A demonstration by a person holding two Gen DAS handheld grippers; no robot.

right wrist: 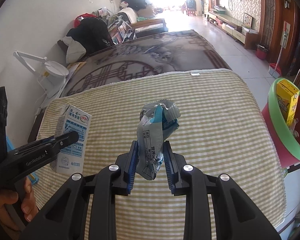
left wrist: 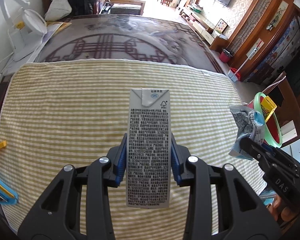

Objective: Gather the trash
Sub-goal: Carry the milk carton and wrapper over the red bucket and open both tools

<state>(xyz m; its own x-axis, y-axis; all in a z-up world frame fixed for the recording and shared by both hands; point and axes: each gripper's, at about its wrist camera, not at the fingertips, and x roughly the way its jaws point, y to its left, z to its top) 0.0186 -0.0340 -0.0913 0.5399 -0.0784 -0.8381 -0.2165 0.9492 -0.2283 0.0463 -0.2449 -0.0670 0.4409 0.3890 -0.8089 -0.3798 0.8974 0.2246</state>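
Note:
My left gripper (left wrist: 149, 140) is shut on a grey milk carton (left wrist: 148, 140) and holds it upright above the striped cloth (left wrist: 70, 110). The carton (right wrist: 72, 136) and the left gripper (right wrist: 70, 138) also show at the left of the right wrist view. My right gripper (right wrist: 150, 146) is shut on a crumpled blue-grey snack wrapper (right wrist: 158, 128), held above the cloth (right wrist: 210, 120). The wrapper (left wrist: 244, 124) and the right gripper (left wrist: 244, 142) show at the right of the left wrist view. A red bin with a green rim (right wrist: 280, 132) holding a yellow carton (right wrist: 288, 102) stands at the right edge; it also shows in the left wrist view (left wrist: 274, 132).
The table beyond the cloth has a patterned glass top (left wrist: 120, 38). A white desk lamp (left wrist: 32, 22) stands at the far left. A blue and yellow item (left wrist: 0, 190) lies at the left edge. A small red bin (right wrist: 262, 52) stands on the floor far right.

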